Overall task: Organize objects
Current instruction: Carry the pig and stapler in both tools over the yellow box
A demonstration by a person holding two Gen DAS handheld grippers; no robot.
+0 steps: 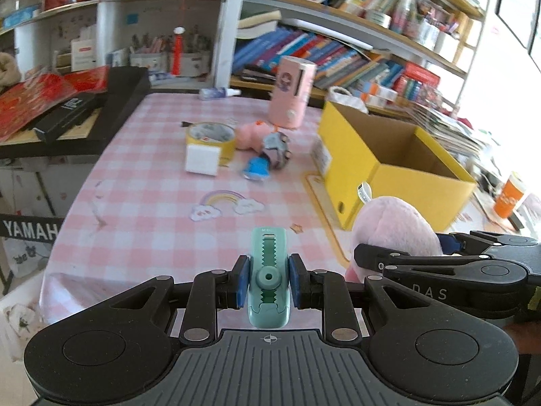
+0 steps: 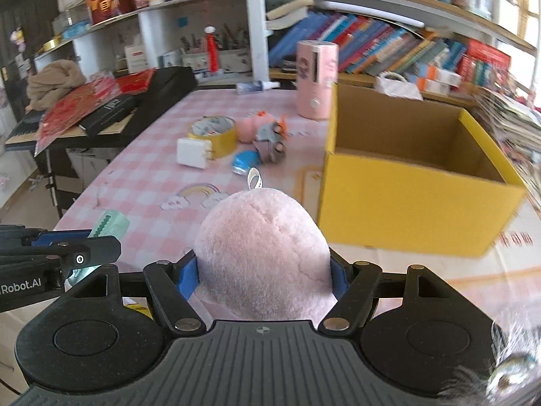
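My left gripper [image 1: 269,280] is shut on a mint-green correction-tape dispenser [image 1: 268,270], held above the near end of the pink checked table [image 1: 152,203]. My right gripper [image 2: 263,270] is shut on a pink plush toy [image 2: 262,250], whose fluffy body bulges out between the blue pads [image 2: 187,279]. That plush [image 1: 395,230] also shows at the right of the left wrist view, just in front of an open yellow cardboard box [image 1: 395,165] [image 2: 416,182]. In the right wrist view the left gripper [image 2: 81,253] with the green dispenser [image 2: 110,226] sits at the left edge.
Mid-table lie a yellow tape roll [image 1: 211,137], a white cube [image 1: 202,159], a small pink plush [image 1: 248,133], a grey toy [image 1: 277,149] and a blue item [image 1: 257,169]. A pink cylinder [image 1: 292,91] stands behind them. Bookshelves [image 1: 338,44] line the back; a black keyboard [image 1: 111,115] flanks the left.
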